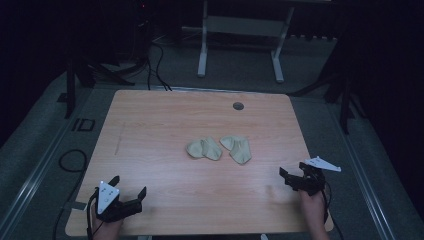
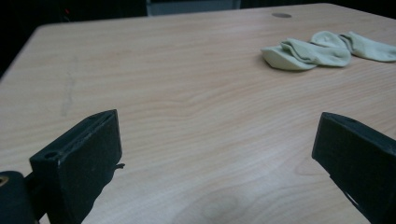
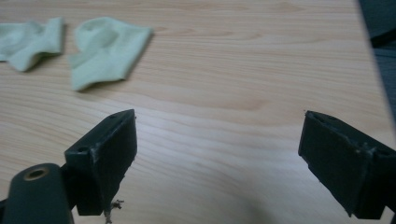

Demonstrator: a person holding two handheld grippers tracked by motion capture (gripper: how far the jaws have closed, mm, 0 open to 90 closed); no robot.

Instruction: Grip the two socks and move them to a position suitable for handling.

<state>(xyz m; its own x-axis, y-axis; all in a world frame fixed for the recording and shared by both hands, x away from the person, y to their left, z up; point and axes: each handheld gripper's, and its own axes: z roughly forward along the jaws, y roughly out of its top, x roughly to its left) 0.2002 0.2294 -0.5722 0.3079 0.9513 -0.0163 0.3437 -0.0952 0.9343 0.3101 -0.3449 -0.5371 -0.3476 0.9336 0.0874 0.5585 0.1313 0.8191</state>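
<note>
Socks lie near the middle of the wooden worktop (image 1: 150, 130): a left sock (image 1: 204, 149) and a right sock (image 1: 237, 148), both pale green and crumpled, just beside each other with a narrow gap between. Left gripper (image 1: 129, 189) rests at the near left corner of the worktop, its jaws spread wide with nothing between them. Right gripper (image 1: 294, 175) sits at the near right edge, jaws likewise spread and empty. Both grippers are well apart from the socks. A small round grommet (image 1: 238, 106) sits toward the far edge. A white frame (image 1: 240, 35) stands on the floor beyond the worktop.
</note>
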